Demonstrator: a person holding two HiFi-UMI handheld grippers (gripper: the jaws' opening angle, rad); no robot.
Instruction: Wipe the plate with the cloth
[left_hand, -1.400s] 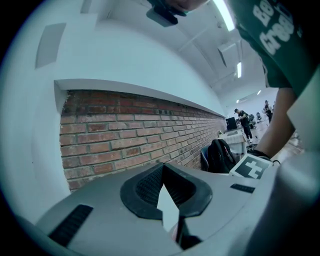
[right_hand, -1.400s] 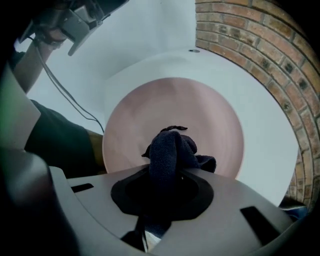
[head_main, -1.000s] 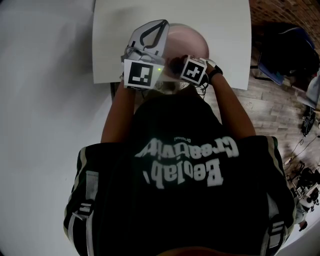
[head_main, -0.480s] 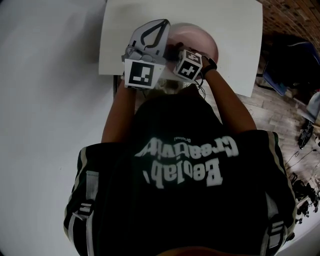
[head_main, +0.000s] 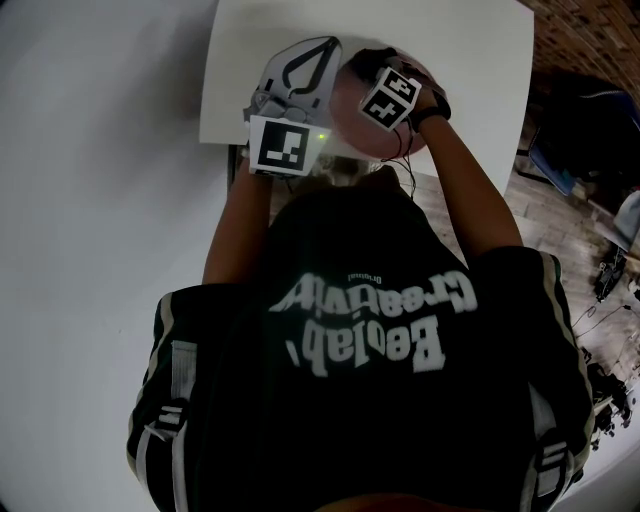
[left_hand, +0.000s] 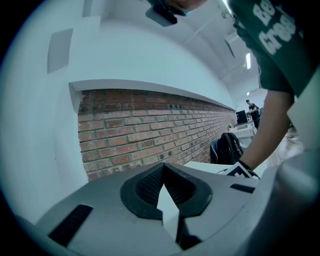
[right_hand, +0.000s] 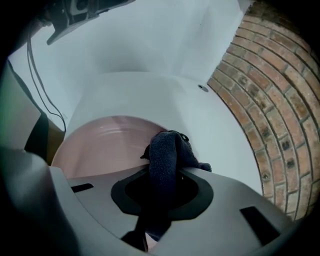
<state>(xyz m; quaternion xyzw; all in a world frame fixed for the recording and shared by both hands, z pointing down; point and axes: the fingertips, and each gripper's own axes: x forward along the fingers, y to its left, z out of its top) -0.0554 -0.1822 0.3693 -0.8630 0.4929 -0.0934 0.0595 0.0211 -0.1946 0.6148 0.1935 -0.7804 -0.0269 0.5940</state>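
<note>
White table (head_main: 460, 60) fills the top of the head view, w/ the person's dark printed shirt (head_main: 360, 330) below it. Brick wall (left_hand: 150, 127) runs behind the table in the left gripper view, and a dark backpack (left_hand: 227, 147) sits by it further back.

Pink plate (head_main: 345, 112) is at the table's near edge, btwn the two grippers and partly covered by both. Can't tell if it lies flat.

Left gripper (left_hand: 164, 172) is just beside the plate's left rim and points level-to-up twd the wall. Its jaws are closed, tips meeting. A thin pale wedge shows btwn the pads lower down; can't tell what it is.

Right gripper (right_hand: 166, 175) is over the plate's far right part, marker cube twd the person. Jaws are clenched on the dark blue cloth (right_hand: 169, 147). The cloth runs up the gap btwn the pads and bunches out past the tips. The bunch sits over the plate's right rim where it meets the table. Can't confirm contact w/ the plate surface.
</note>
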